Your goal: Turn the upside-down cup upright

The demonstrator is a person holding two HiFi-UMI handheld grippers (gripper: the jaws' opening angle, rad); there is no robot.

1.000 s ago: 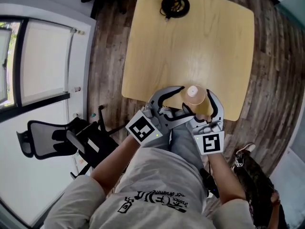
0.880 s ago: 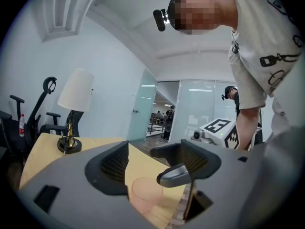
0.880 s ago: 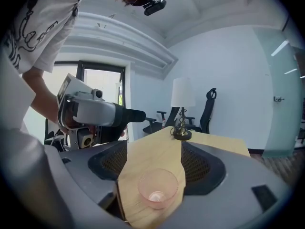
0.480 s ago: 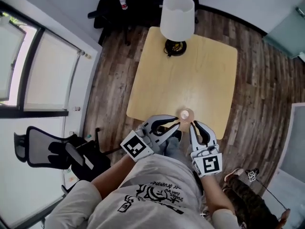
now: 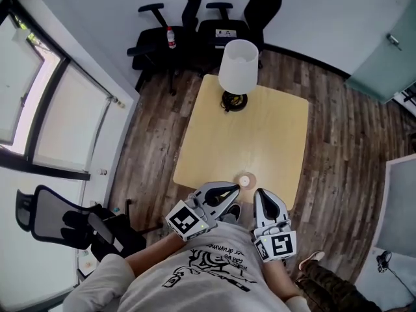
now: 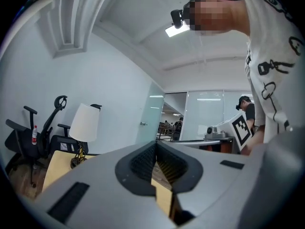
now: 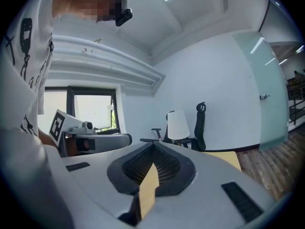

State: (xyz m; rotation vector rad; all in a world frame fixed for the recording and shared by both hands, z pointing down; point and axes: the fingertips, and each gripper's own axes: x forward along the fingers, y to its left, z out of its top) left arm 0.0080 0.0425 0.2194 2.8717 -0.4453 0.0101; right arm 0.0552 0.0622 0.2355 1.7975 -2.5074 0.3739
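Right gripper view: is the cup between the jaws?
No, the right gripper has just closed its jaws on each other with nothing between them; the head view shows the cup on the table.

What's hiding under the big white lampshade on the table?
Under the lampshade you can see the lamp's dark round base standing on the wooden table. Whatever sits up inside the shade is covered, so it cannot be seen.
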